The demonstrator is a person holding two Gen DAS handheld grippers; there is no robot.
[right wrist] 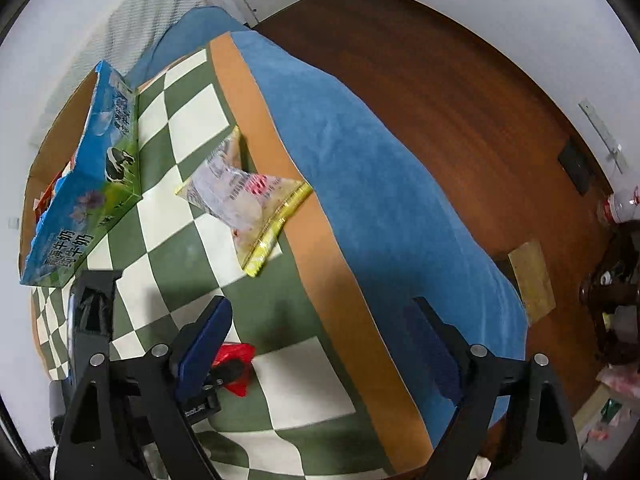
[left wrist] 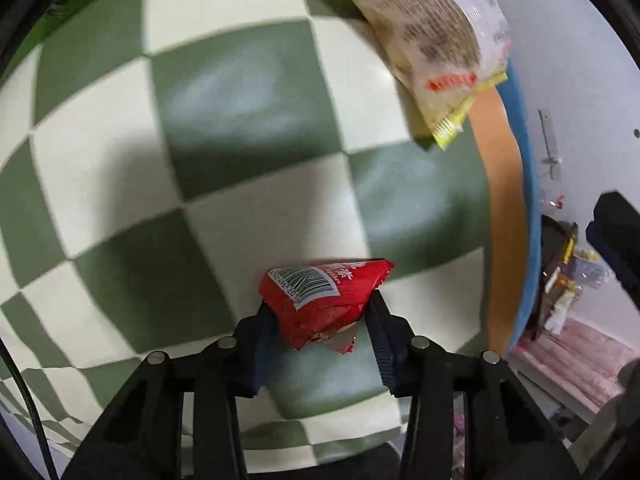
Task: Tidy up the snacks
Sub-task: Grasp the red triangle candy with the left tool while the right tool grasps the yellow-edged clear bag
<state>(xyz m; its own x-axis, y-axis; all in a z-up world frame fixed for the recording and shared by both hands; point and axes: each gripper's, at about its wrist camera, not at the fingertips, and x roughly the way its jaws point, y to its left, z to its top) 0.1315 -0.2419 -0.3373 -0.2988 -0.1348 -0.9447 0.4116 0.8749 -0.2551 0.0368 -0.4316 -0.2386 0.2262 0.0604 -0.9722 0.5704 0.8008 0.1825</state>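
On the green-and-white checked cloth, the pick-up step looks to be in hand: the left gripper points steeply down with its ribbed pads closed on a small red snack packet, one pad pressing each side, the barcode face turned up toward the camera. The packet sits low against the cloth; whether it is touching or just clear I cannot tell. A larger clear-and-yellow snack bag lies further along the cloth, near the orange border and the blue blanket. The milk carton box stands at the cloth's far-left corner in the right wrist view, with something red and orange showing inside it, so it is probably where the snacks are being gathered. My judgement is that the next move calls for lifting the red packet clear and carrying it over the box's open top without letting the crinkly wrapper slip. The right gripper hangs above the cloth with its fingers spread wide and nothing between them, free to take the yellow bag.
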